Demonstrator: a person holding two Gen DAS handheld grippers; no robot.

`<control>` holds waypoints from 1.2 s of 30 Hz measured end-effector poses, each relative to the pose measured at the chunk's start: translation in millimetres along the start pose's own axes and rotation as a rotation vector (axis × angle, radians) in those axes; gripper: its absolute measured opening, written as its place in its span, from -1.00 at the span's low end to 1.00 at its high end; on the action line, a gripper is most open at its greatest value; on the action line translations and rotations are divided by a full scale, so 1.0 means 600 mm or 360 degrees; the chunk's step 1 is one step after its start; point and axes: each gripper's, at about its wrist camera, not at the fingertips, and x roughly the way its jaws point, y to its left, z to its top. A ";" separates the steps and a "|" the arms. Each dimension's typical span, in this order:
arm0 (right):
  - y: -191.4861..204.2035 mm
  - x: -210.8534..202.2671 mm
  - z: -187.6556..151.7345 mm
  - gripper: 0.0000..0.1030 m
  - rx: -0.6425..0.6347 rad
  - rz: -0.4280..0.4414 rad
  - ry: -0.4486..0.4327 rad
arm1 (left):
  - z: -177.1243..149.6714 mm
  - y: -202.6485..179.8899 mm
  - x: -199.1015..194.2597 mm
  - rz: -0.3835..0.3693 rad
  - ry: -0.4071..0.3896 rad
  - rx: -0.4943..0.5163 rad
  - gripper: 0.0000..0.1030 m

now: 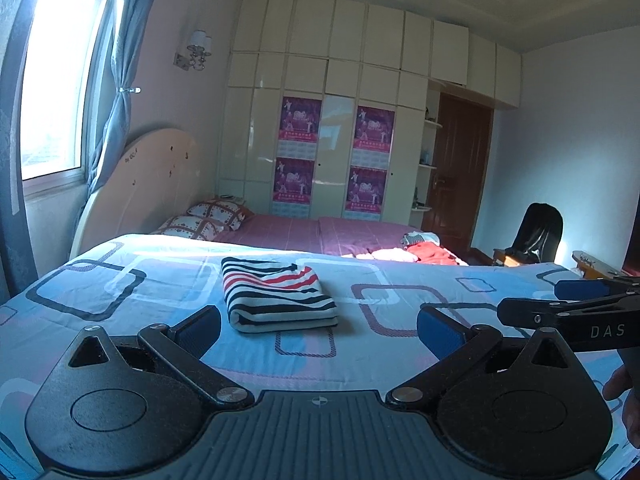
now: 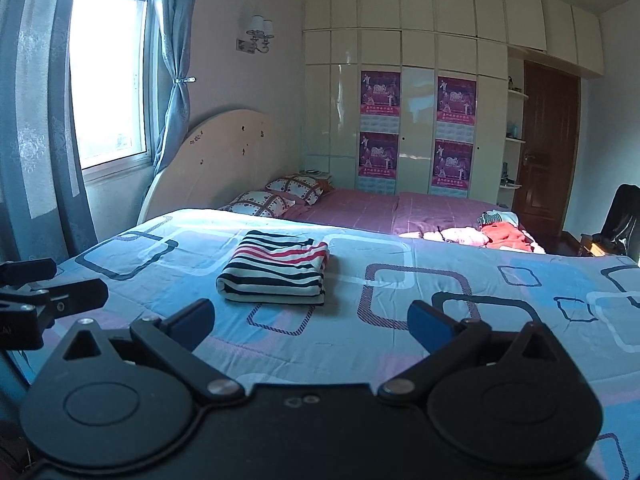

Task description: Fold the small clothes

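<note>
A striped garment (image 1: pixel 276 294) lies folded into a neat rectangle on the blue patterned bedspread (image 1: pixel 120 280), at about twelve o'clock from the left gripper (image 1: pixel 318 330) and eleven o'clock from the right gripper (image 2: pixel 312 322). Both claws are spread wide and carry nothing, hanging just short of the bundle and not touching it, which suggests this piece is finished and the hands are free for another. More clothes, a red and pale heap (image 2: pixel 500 236), sit at one o'clock on the far pink bed (image 2: pixel 360 208), well apart, probably waiting their turn. The right tool shows at three o'clock in the left view, its black arm stamped "DAS" in white; any further letters run off the edge. Purple posters (image 2: pixel 380 94) on the wardrobe (image 2: pixel 416 40) carry print too small to read.
</note>
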 end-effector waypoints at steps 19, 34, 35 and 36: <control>-0.003 0.002 -0.007 0.99 0.0010 -0.0018 0.0003 | -0.002 -0.002 0.015 -0.0004 0.0019 0.0008 1.00; 0.000 0.006 -0.004 0.99 0.0003 -0.0031 -0.0006 | 0.002 0.002 0.014 -0.0017 0.0010 0.0020 1.00; 0.001 0.006 -0.003 0.99 0.0004 -0.0032 -0.0008 | 0.001 0.003 0.014 -0.0018 0.0009 0.0023 1.00; 0.001 0.006 -0.003 0.99 0.0004 -0.0033 -0.0010 | 0.002 0.003 0.014 -0.0019 0.0007 0.0026 1.00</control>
